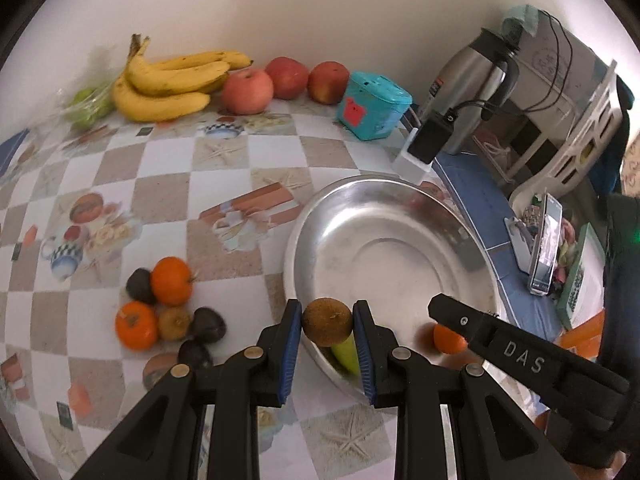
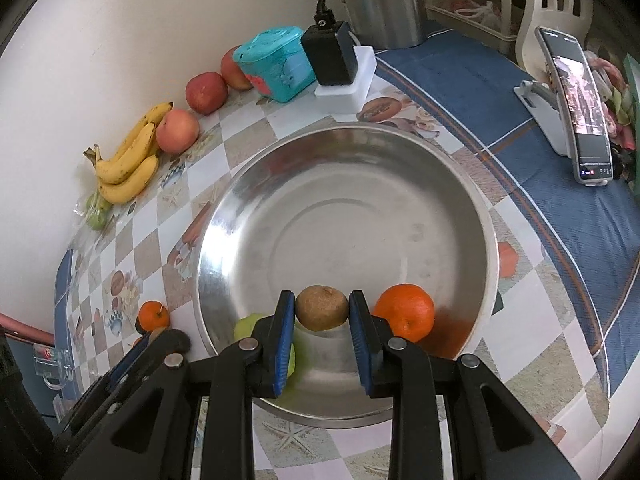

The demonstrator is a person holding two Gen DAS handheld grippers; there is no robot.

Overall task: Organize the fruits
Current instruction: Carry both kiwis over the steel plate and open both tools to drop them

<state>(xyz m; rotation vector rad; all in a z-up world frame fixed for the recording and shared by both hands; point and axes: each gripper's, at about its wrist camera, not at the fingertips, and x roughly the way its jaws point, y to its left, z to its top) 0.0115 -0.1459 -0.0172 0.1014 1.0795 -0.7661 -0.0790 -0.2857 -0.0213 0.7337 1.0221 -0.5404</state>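
My left gripper [image 1: 327, 313] is shut on a brown kiwi [image 1: 327, 325], held over the near left rim of a steel bowl [image 1: 400, 248]. My right gripper [image 2: 322, 300] is shut on a second kiwi [image 2: 322, 309] above the near part of the same bowl [image 2: 344, 236]. An orange [image 2: 406, 317] and a green fruit [image 2: 250, 326] lie in the bowl. Loose oranges [image 1: 172, 281], a kiwi [image 1: 174, 323] and dark fruits [image 1: 208, 325] are piled on the tablecloth to the left. A finger of the right gripper [image 1: 500, 346] reaches in from the right.
Bananas [image 1: 168, 84], three apples [image 1: 247, 91] and bagged green fruit [image 1: 86, 106] line the back wall. A teal box [image 1: 372, 106], a plugged-in adapter [image 1: 430, 142], a kettle [image 1: 468, 88] and a phone on a stand [image 2: 580, 112] stand behind and right of the bowl.
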